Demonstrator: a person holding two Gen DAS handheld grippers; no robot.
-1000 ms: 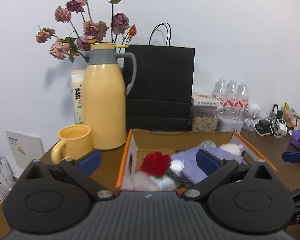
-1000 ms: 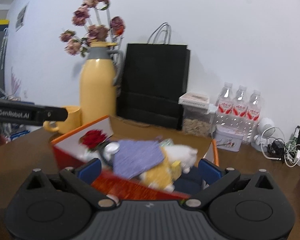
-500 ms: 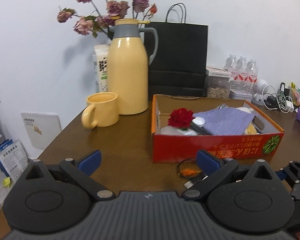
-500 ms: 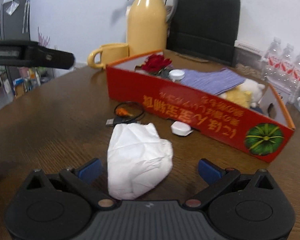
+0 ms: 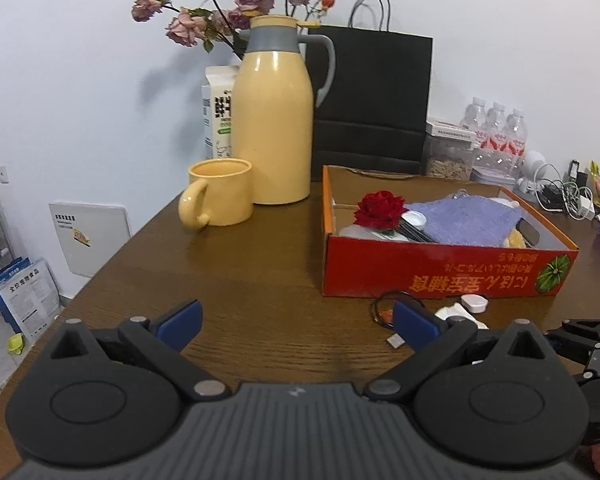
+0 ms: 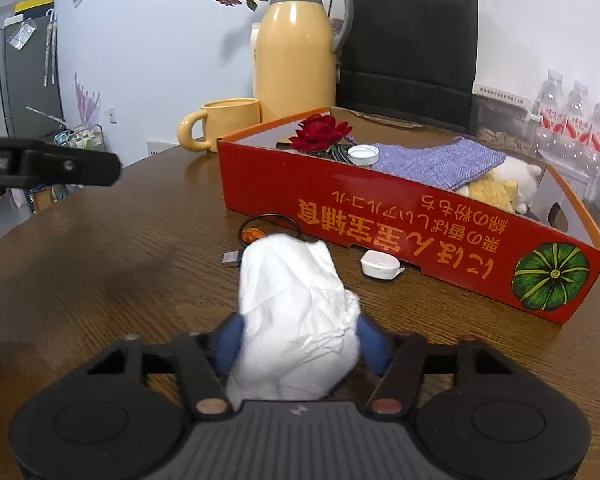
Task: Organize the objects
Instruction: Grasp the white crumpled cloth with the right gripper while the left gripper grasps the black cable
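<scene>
White tissue wad [image 6: 296, 312] between the closing right fingers [image 6: 370, 342], blue pads against both its sides.

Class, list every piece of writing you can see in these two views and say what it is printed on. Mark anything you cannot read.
"にほん…宝辅食", roughly: large yellow characters, upside down, on the front wall of the red box.
Two smaller yellow lines on that wall: too small to read.
"全价宠物食品", probably: on the blue bag on the floor.
Milk carton: black characters, blurred.
Water bottles: red labels, unreadable.
</scene>
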